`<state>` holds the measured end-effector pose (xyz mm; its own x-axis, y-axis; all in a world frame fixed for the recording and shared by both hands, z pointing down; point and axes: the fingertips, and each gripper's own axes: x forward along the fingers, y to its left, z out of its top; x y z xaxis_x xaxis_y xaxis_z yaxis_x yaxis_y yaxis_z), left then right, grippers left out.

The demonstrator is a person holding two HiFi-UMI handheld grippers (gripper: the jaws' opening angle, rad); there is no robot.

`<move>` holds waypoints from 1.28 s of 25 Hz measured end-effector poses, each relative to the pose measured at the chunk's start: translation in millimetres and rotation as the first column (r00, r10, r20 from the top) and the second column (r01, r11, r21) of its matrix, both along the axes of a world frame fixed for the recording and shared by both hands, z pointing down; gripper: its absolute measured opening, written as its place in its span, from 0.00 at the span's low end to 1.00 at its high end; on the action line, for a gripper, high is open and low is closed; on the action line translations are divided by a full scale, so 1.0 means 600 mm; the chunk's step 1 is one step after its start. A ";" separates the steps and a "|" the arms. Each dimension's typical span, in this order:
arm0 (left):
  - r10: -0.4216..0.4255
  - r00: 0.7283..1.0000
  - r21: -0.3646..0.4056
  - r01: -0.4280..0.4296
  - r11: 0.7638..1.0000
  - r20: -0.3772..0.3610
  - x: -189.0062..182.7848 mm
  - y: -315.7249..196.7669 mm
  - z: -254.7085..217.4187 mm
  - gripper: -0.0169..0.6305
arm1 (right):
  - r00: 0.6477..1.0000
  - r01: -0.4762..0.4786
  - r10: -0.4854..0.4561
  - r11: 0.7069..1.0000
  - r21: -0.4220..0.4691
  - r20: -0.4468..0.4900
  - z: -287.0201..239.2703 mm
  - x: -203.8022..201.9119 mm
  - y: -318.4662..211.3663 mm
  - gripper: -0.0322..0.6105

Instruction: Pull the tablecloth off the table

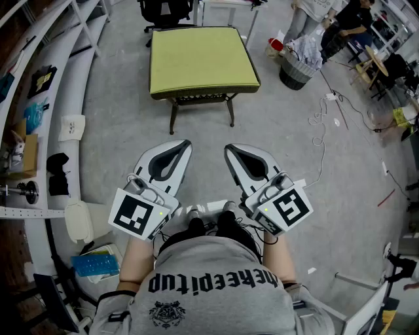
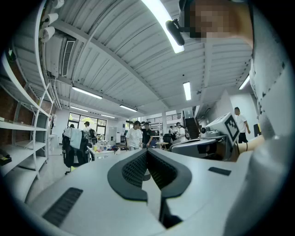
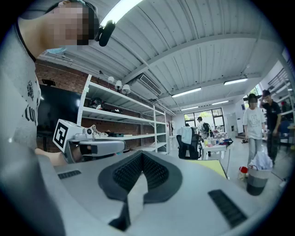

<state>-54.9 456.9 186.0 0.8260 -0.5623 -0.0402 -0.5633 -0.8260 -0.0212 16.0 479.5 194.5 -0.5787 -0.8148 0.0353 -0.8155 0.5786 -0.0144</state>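
1. Nearest, a person in a grey shirt (image 1: 216, 281) holds both tools out level over the floor, side by side and apart.
2. The left tool (image 1: 185, 143) has its jaws pressed together with nothing between them; the left gripper view shows the ribbed pads meeting.
3. The right tool (image 1: 229, 148) is likewise pressed together and holds nothing, its dark pads meeting at the tip in the right gripper view.
4. At the near left, on the floor, a pale box (image 1: 116, 250) holds something blue (image 1: 95, 264); what it is cannot be told.
5. Along the left runs white shelving (image 1: 19, 85). A brown cardboard box (image 1: 27, 156) stands on it, its contents out of sight.
6. A white cable (image 1: 320, 127) trails across the grey floor to the right of the tools.
7. Farther off, straight ahead of both tools and well apart from them, stands the surface (image 1: 200, 99) on dark legs. The yellow-green tablecloth (image 1: 201, 59) lies flat over its whole top, with nothing on it.
8. To the right of the surface, a dark bin (image 1: 292, 77) is heaped with crumpled pale material (image 1: 304, 49), which rises above its rim. A red thing (image 1: 276, 44) lies just beside the bin's left.
9. Beyond the surface stands a black office chair (image 1: 167, 12).
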 end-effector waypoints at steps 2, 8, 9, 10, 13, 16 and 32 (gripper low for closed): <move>0.000 1.000 0.003 0.000 1.000 0.006 -0.003 0.001 0.000 0.04 | 1.000 0.000 0.000 1.000 -0.002 0.000 -0.001 -0.004 -0.001 0.06; 0.000 1.000 0.003 0.000 1.000 0.007 -0.007 0.000 0.000 0.04 | 1.000 0.001 -0.001 1.000 -0.007 0.005 -0.002 -0.010 -0.004 0.06; 0.000 1.000 0.003 0.000 1.000 0.006 -0.009 -0.001 0.000 0.04 | 1.000 0.002 -0.002 1.000 -0.008 0.005 -0.001 -0.012 -0.004 0.06; 0.000 1.000 0.004 0.000 1.000 0.006 -0.011 -0.001 0.001 0.04 | 1.000 0.003 -0.002 1.000 -0.009 0.005 0.000 -0.015 -0.005 0.06; 0.001 1.000 0.004 -0.001 1.000 0.004 -0.018 -0.007 0.004 0.04 | 1.000 0.002 -0.002 1.000 -0.010 0.004 0.002 -0.022 -0.010 0.06; 0.004 1.000 -0.005 -0.004 1.000 0.000 -0.024 -0.015 0.007 0.04 | 1.000 -0.003 0.003 1.000 -0.013 0.001 0.004 -0.027 -0.017 0.06; -0.050 0.998 -0.013 0.049 0.999 -0.028 -0.009 -0.103 0.019 0.04 | 0.994 -0.105 0.105 0.994 -0.022 0.018 0.013 0.044 -0.084 0.07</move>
